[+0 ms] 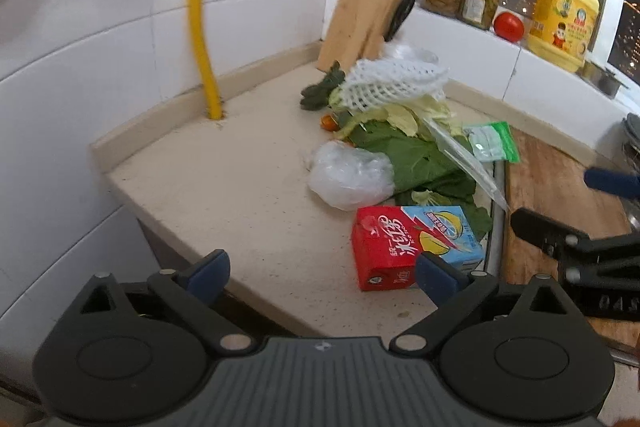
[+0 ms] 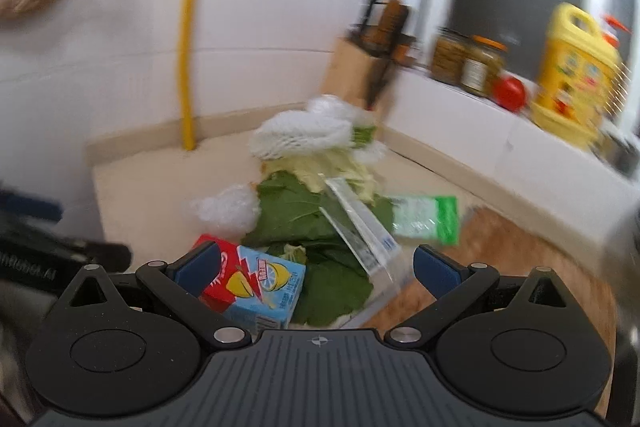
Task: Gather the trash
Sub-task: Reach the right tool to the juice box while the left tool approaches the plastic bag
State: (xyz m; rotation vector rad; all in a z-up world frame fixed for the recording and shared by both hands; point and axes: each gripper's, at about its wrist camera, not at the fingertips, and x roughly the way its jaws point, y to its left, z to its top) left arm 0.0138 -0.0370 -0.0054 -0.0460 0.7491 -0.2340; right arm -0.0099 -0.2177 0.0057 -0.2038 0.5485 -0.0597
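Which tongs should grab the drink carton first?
Probably left. The left tongs are open, with the drink carton just ahead beside their right finger. The right tongs are open too, but face the leaf pile.

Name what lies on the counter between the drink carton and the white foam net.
Green leaves, pale cabbage scraps and a crumpled clear bag; the left wrist view shows this best.

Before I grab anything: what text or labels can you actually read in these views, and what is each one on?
"统一" and "冰红茶": red and blue carton, seen sideways.
"DAS": right gripper body, cut off at the frame edge.
Yellow jug label: print too small to read.
Jar label: too small.
Green packet: print blurred.
Left gripper lettering in the right wrist view: blurred.
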